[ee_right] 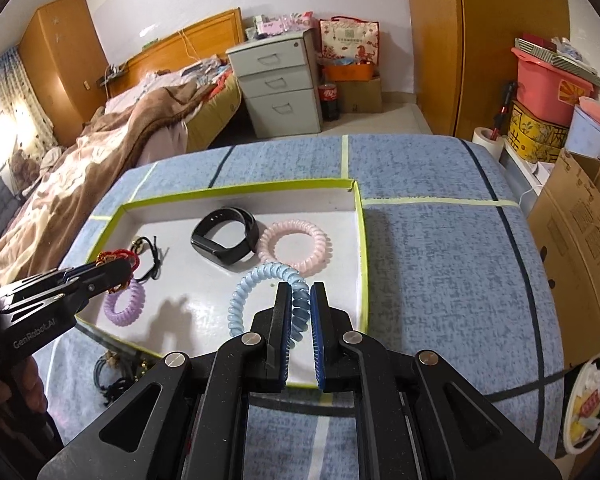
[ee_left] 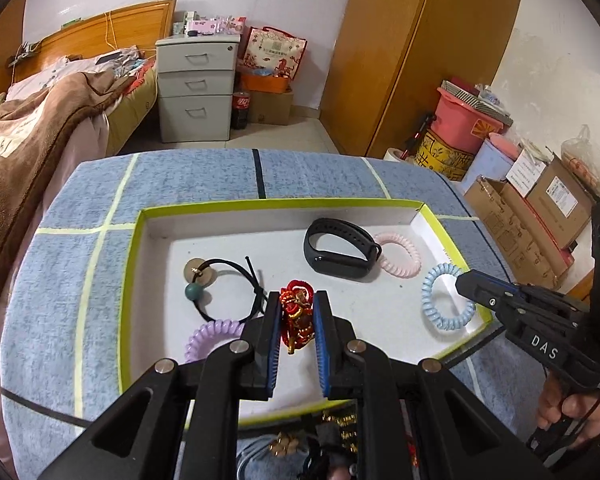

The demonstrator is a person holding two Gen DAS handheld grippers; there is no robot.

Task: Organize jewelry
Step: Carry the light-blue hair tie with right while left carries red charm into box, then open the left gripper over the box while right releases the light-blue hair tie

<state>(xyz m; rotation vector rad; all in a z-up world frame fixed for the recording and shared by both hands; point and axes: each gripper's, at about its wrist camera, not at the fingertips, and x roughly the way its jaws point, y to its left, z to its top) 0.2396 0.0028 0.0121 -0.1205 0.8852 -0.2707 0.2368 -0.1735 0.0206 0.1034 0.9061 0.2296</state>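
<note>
A shallow white tray with a yellow-green rim (ee_left: 134,248) (ee_right: 360,240) lies on the blue cloth. My left gripper (ee_left: 297,300) is shut on a red and gold knotted bracelet (ee_left: 298,312) (ee_right: 116,258) over the tray's near side. My right gripper (ee_right: 300,292) is shut on a light blue spiral hair tie (ee_right: 252,292) (ee_left: 440,300) at the tray's right part. In the tray lie a black smart band (ee_left: 340,248) (ee_right: 226,236), a pink spiral tie (ee_left: 400,254) (ee_right: 296,246), a purple spiral tie (ee_left: 210,336) (ee_right: 124,304) and a black cord hair tie with a bead (ee_left: 220,284).
More hair ties and gold trinkets (ee_right: 112,376) lie on the cloth in front of the tray. A round dish (ee_right: 588,404) sits at the table's right edge. A bed (ee_left: 40,120) stands to the left, boxes (ee_left: 532,216) to the right.
</note>
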